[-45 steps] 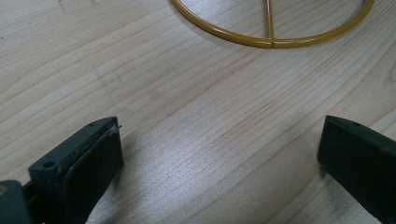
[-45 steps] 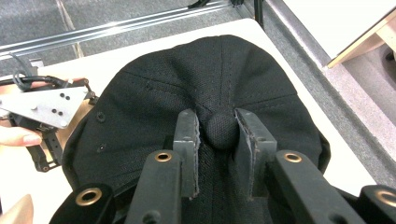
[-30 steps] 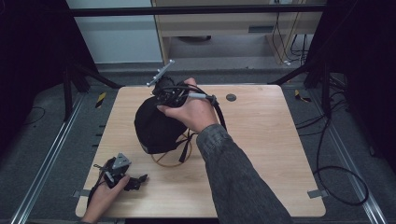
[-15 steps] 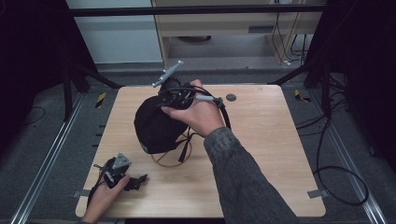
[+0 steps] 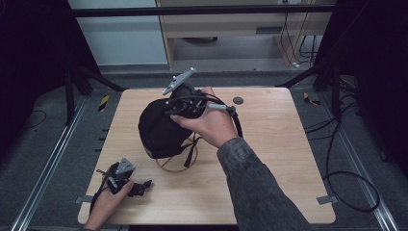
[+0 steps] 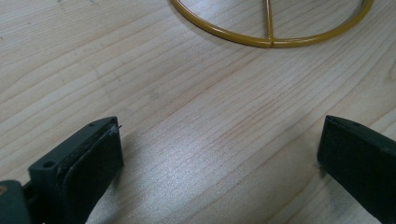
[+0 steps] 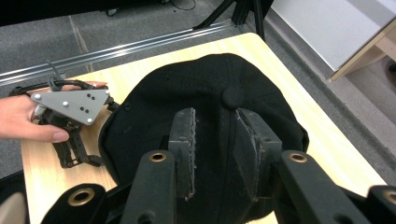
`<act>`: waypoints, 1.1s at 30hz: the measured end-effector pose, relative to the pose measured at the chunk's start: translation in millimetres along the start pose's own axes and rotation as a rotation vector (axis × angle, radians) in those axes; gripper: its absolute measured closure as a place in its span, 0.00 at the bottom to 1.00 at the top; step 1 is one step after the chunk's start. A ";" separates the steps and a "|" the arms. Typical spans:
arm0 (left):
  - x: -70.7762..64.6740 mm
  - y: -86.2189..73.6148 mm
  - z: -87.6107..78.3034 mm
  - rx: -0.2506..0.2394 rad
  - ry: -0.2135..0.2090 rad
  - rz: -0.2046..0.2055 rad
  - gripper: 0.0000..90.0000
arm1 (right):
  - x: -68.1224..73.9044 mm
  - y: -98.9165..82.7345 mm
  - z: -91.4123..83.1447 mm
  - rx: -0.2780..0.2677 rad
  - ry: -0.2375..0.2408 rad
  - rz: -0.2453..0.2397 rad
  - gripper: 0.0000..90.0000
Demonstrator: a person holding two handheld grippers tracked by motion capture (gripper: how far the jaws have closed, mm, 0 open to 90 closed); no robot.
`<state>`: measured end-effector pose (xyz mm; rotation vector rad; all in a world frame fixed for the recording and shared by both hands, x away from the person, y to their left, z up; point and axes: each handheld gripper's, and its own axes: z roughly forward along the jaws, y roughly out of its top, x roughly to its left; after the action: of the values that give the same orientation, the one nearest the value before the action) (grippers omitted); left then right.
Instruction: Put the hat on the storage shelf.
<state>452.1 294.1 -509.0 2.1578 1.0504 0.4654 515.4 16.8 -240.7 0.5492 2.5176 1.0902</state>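
Right gripper (image 5: 169, 107) is pinching the black cap's (image 5: 159, 127) crown and has been edging it sideways over the gold wire stand (image 5: 177, 161) beneath; seating looks close. Left gripper (image 5: 137, 185), jaws spread, is resting idle, well apart.

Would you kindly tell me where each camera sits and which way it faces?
High view: above the table, looking down; both forearms show.
Left gripper view: on the left gripper, facing the gold ring; open jaws.
Right gripper view: on the right gripper, facing the black cap.
Shared: the cap, high and right gripper views.
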 end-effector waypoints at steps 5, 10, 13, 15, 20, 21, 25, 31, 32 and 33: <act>0.0 0.0 0.0 0.000 0.000 0.000 0.00 | -0.4 -7.4 -7.2 -0.012 0.001 0.010 0.76; 0.0 0.0 0.0 0.000 0.000 0.000 0.00 | -2.1 -14.0 -10.6 -0.012 -0.004 0.018 0.76; 0.0 0.0 0.0 0.000 0.000 0.000 0.00 | -3.2 -19.0 -13.5 -0.012 -0.006 0.027 0.76; 0.0 0.0 0.0 0.000 0.000 0.000 0.00 | -3.7 -22.6 -15.5 -0.014 -0.008 0.030 0.76; 0.0 0.0 0.0 0.000 0.000 0.000 0.00 | -6.3 -29.3 -21.6 -0.035 -0.018 0.050 0.74; 0.0 0.0 0.0 0.000 0.000 0.000 0.00 | -6.3 -29.3 -21.6 -0.035 -0.018 0.050 0.74; 0.0 0.0 0.0 0.000 0.000 0.000 0.00 | -7.9 -33.0 -28.2 -0.041 -0.032 0.058 0.70; 0.0 0.0 0.0 0.000 0.000 0.000 0.00 | -8.3 -44.6 -34.5 -0.042 -0.065 0.079 0.60; 0.0 0.0 0.0 0.000 0.000 0.000 0.00 | -8.5 -46.7 -35.7 -0.043 -0.069 0.083 0.58; 0.0 0.0 0.0 0.000 0.000 0.000 0.00 | -9.0 -49.3 -37.0 -0.044 -0.072 0.092 0.57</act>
<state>452.1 294.2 -509.0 2.1581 1.0506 0.4652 496.0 -41.3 -252.2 0.6852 2.4221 1.1349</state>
